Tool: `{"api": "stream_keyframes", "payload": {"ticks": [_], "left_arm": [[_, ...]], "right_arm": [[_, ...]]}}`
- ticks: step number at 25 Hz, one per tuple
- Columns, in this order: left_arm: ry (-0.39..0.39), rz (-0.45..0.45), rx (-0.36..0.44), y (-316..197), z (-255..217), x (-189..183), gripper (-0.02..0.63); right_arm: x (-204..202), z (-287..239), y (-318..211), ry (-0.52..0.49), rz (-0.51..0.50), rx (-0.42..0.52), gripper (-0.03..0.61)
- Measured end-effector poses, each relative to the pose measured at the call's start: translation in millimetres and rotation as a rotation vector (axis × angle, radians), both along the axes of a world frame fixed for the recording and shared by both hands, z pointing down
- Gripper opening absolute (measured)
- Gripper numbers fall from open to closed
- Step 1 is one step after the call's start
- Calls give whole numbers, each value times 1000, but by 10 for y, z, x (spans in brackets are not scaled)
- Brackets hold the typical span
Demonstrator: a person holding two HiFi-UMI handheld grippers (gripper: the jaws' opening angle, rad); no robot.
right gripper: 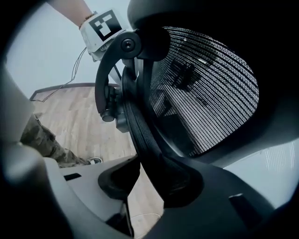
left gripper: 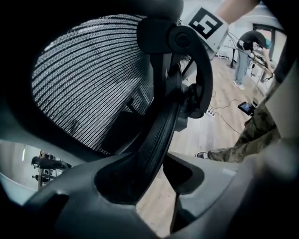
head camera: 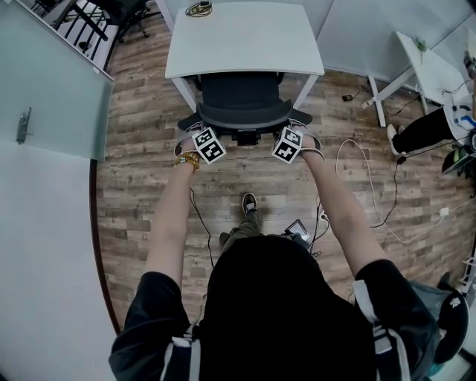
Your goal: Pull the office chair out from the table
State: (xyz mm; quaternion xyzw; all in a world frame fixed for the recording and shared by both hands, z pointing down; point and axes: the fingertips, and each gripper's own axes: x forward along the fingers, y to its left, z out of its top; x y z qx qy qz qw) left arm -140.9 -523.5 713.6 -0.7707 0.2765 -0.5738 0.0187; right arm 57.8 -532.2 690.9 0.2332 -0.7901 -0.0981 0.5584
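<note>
The black office chair (head camera: 244,100) stands tucked under the white table (head camera: 245,37), its mesh back toward me. Both grippers sit on the top rim of the back. My left gripper (head camera: 199,128) is at the rim's left end. In the left gripper view the rim (left gripper: 161,126) lies against one pad (left gripper: 117,182), and floor shows between it and the other pad of that gripper (left gripper: 154,172). My right gripper (head camera: 296,128) is at the right end. In the right gripper view the rim (right gripper: 140,121) runs between the jaws of this gripper (right gripper: 149,179), which are closed on it.
A glass partition (head camera: 44,82) stands at the left. At the right are a second white table (head camera: 431,71) and another person's legs (head camera: 424,130). Cables (head camera: 364,178) and a small device (head camera: 297,227) lie on the wooden floor near my feet. A coiled object (head camera: 198,9) rests on the table.
</note>
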Motion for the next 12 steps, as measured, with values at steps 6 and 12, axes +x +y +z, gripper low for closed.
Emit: {"api": "stream_keyframes", "payload": {"ticks": [6,12], "left_arm": [[3,-8,35,109,5,63,185],[3,-8,46,213,3,173,184]], "right_arm": [[41,-14,90,-6,-1,11,130],[139,-17,167,-8,11,18,130]]}}
